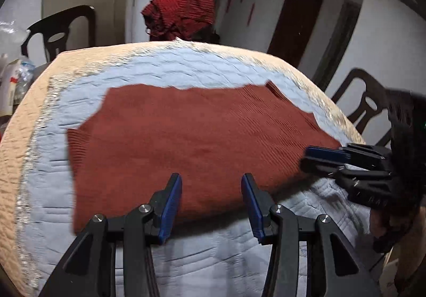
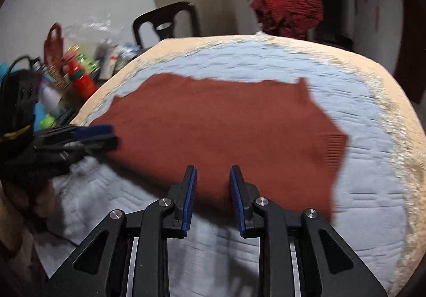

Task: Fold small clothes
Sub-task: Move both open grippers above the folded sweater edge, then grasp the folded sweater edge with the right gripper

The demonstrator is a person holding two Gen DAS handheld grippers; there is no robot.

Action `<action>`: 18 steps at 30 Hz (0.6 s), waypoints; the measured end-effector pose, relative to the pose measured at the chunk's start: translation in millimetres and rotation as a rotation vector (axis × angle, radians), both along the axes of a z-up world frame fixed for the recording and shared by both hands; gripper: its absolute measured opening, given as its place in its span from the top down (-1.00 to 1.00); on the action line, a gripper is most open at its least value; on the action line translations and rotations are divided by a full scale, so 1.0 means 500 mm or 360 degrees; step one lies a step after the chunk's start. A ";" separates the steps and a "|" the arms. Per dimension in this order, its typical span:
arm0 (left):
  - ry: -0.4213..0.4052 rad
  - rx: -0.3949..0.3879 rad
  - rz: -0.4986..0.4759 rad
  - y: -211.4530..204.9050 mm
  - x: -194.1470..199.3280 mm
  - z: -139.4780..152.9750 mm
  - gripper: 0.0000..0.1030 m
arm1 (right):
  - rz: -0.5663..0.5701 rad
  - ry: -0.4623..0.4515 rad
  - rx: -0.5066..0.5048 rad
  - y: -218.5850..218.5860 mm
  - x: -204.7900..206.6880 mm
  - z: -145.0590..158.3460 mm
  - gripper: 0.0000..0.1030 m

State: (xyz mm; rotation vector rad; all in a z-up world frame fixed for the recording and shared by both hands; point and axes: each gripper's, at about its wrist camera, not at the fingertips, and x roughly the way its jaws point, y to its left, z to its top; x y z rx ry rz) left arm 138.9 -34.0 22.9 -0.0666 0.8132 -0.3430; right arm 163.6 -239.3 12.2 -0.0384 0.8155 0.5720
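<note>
Lying flat on the pale blue quilt (image 1: 165, 68), the rust-red knit garment (image 1: 191, 132) is spread across the middle of the table, a ribbed cuff at either side. Both grippers are poised over its near hem: the left gripper (image 1: 211, 185) with jaws partly open on nothing, the right gripper (image 2: 213, 177) narrower, also empty. A fold is judged about to begin; the near hem must first be pinched by both

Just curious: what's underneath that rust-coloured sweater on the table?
The rust-coloured sweater lies flat on a light blue quilted cloth, which shows all around it. Whatever is under the sweater's middle is covered and cannot be seen.
</note>
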 end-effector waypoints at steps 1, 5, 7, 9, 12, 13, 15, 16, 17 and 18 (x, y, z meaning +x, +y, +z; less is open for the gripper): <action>0.0008 0.0014 -0.0015 -0.010 0.004 -0.009 0.05 | 0.0015 0.0001 -0.0008 0.013 -0.001 -0.005 0.50; 0.0035 0.0022 0.0013 -0.009 0.009 -0.033 0.05 | -0.0008 -0.0002 -0.0102 0.024 0.011 -0.035 0.53; 0.0034 0.0014 0.0033 0.005 0.000 -0.026 0.05 | -0.0034 0.0026 -0.0018 -0.004 0.012 -0.030 0.53; 0.0018 0.0014 0.0065 0.023 -0.010 -0.021 0.05 | -0.0093 0.0006 -0.0032 -0.033 0.005 -0.022 0.53; 0.0023 -0.0008 0.0147 0.061 -0.012 -0.030 0.05 | -0.0192 0.0017 0.0004 -0.086 0.002 -0.022 0.53; 0.0037 -0.0039 0.0167 0.073 -0.012 -0.036 0.05 | -0.0236 0.0042 0.0032 -0.108 0.004 -0.028 0.53; 0.0047 -0.0116 0.0181 0.094 -0.017 -0.041 0.05 | -0.0277 0.0088 0.0150 -0.143 0.006 -0.033 0.58; 0.0046 -0.0125 0.0193 0.100 -0.021 -0.039 0.05 | -0.0302 0.0100 0.0198 -0.159 0.004 -0.032 0.58; 0.0039 -0.0118 0.0210 0.105 -0.025 -0.035 0.05 | -0.0319 0.0095 0.0217 -0.168 0.000 -0.030 0.58; 0.0031 -0.0114 0.0230 0.110 -0.029 -0.031 0.05 | -0.0331 0.0090 0.0225 -0.174 -0.004 -0.027 0.58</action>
